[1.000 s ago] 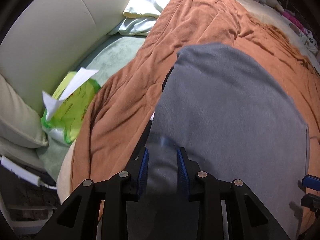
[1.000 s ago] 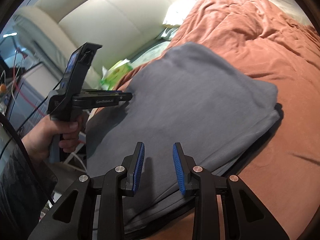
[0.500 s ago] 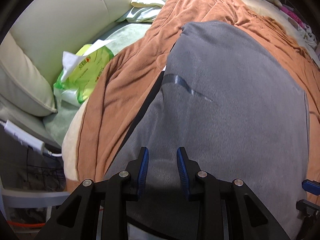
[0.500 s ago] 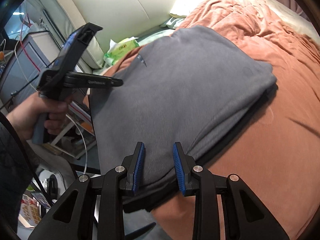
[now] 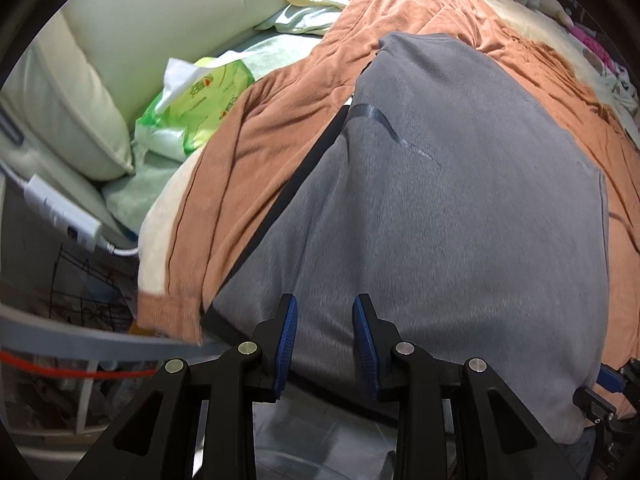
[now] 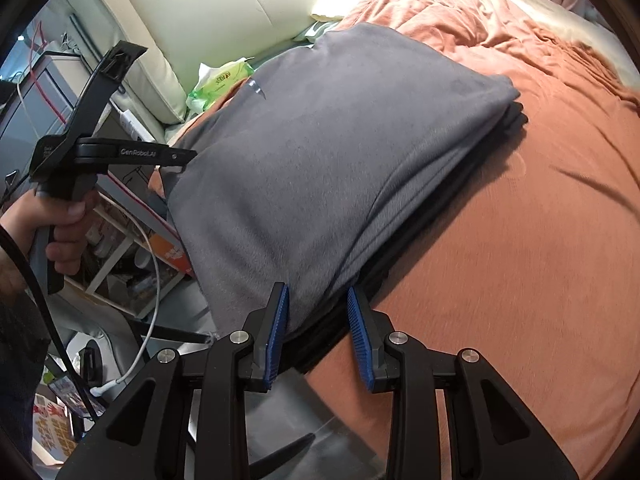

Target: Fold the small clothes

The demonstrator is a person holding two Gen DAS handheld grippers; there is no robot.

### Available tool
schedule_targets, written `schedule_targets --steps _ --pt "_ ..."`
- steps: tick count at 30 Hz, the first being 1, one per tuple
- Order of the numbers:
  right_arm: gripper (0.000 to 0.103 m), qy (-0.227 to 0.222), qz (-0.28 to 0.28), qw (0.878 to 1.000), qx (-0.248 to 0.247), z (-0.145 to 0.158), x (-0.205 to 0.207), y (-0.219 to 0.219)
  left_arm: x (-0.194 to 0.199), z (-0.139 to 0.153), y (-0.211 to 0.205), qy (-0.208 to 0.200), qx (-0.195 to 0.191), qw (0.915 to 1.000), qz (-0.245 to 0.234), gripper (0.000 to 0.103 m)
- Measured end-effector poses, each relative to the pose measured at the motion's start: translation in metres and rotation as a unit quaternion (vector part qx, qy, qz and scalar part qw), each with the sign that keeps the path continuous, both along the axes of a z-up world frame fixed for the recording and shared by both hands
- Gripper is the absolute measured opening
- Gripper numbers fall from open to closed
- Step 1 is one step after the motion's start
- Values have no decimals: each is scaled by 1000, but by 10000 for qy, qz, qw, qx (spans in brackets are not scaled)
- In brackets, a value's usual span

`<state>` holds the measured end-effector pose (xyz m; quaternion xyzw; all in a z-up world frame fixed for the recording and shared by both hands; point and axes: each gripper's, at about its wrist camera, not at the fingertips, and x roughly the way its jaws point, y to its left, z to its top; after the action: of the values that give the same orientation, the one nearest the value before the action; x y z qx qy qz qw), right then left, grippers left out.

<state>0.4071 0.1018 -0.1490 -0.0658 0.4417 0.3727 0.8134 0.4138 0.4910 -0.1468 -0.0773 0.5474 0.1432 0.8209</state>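
Note:
A grey garment [image 5: 460,200] lies folded in layers with dark edges on an orange blanket [image 5: 248,168]; the right wrist view shows the same garment [image 6: 320,140] on the blanket [image 6: 520,240]. My left gripper [image 5: 325,340] is open at the garment's near edge, with nothing between its fingers. My right gripper [image 6: 316,330] is open too, its blue pads either side of the garment's near corner, not closed on it. The left gripper [image 6: 176,158], held by a hand [image 6: 60,220], hovers at the garment's left side. The right gripper's tip [image 5: 608,376] shows at the lower right.
A cream padded headboard [image 5: 160,20] and a pillow [image 5: 60,112] stand at the left. A green tissue pack [image 5: 196,100] lies beside the blanket. A white power strip [image 5: 60,208] and cluttered shelves [image 6: 132,264] sit beyond the bed edge.
Both grippers have drawn back toward the garment's near edge, staying open. The garment lies flatter, with more of the bed's edge and floor clutter in view.

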Motion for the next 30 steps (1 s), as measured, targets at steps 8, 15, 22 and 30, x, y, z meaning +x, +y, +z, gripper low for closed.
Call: schedule_targets --steps 8,15,22,30 --pt "29 -141 -103 9997 161 24 -21 -32 -33 25 -20 -401 -139 9991 83 33" --pt "29 -418 -271 9984 265 49 -36 -75 -57 51 -49 -794 -229 9965 82 33" --pt "77 -1202 -512 9911 243 75 -80 -127 -85 80 -94 -1409 -100 9898 188 77" --pt "95 -1838 -704 9804 -39 99 -136 -182 -121 116 -160 -2265 309 9734 126 103"
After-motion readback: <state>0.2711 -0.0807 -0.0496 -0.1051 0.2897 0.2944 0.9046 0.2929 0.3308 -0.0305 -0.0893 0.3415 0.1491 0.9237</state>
